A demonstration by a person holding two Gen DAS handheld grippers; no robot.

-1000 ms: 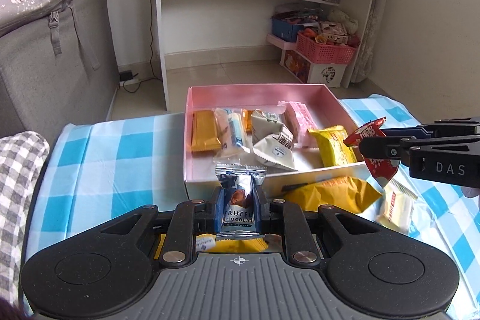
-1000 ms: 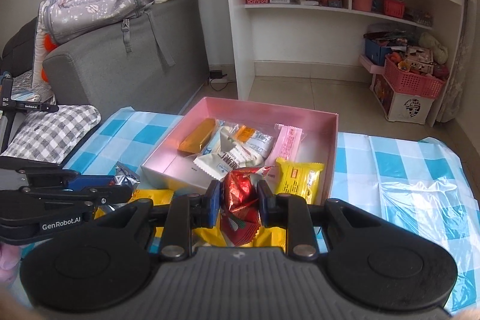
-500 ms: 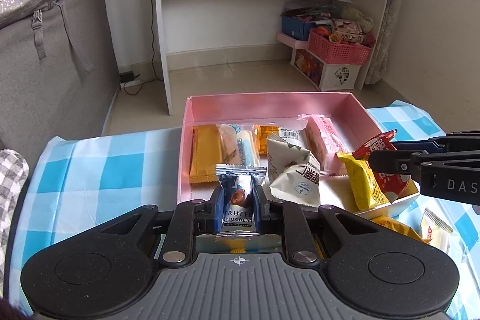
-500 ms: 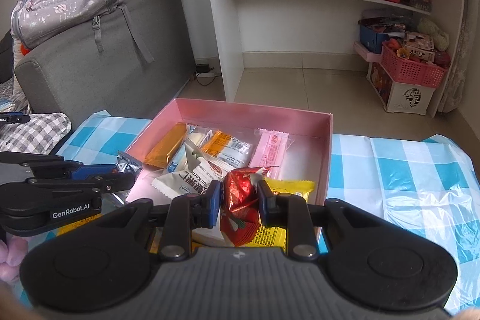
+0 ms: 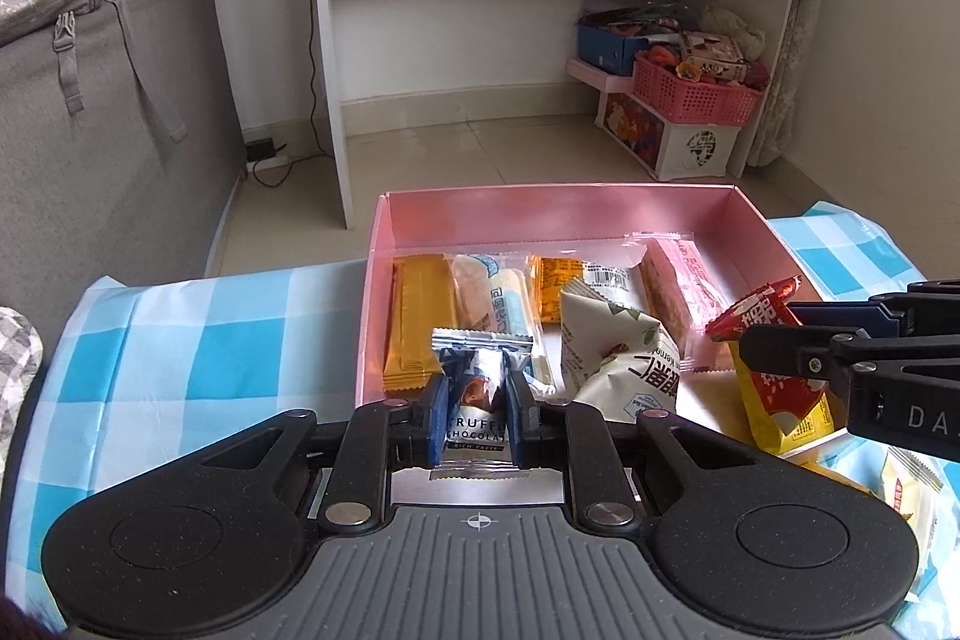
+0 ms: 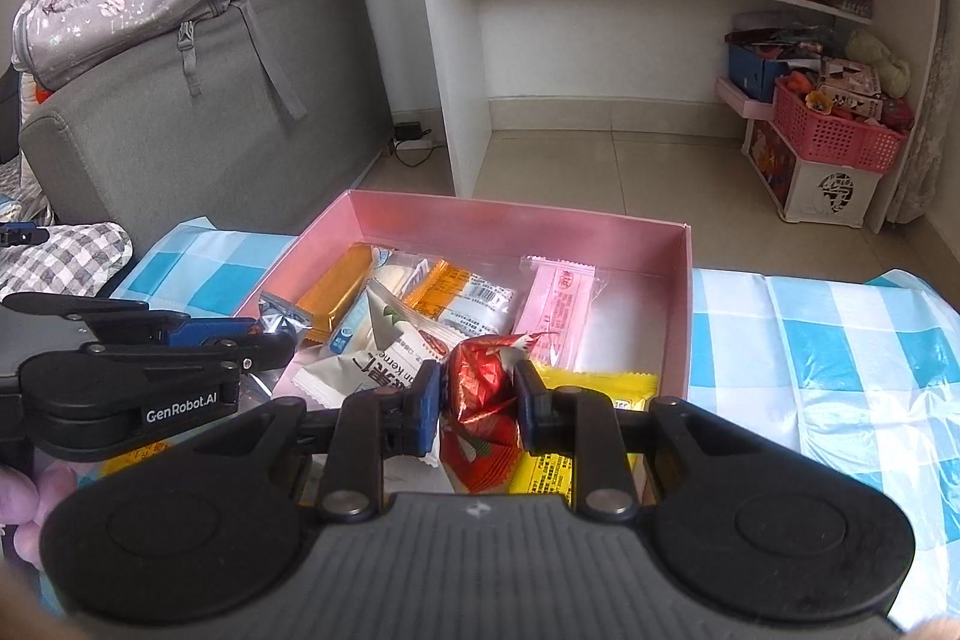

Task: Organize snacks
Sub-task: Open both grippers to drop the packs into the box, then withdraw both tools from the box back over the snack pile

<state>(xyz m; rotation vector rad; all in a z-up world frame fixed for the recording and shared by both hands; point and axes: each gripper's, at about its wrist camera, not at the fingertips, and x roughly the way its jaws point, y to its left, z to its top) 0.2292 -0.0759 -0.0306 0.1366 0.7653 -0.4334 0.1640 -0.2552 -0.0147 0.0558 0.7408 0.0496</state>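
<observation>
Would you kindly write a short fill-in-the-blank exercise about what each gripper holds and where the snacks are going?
1. The left gripper is shut on a silver and blue ____ packet.
2. The right gripper is shut on a crinkled ____ packet.
3. Both packets hang at the near edge of the ____ box.

Missing words: chocolate; red; pink

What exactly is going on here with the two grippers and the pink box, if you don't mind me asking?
A person is sorting snacks into the pink box on a blue checked tablecloth. The left gripper is shut on a silver truffle chocolate packet, and the right gripper is shut on a red snack packet. Both hover at the box's near edge. Several wrapped snacks lie inside already, among them an orange bar and a pink wafer packet.
</observation>
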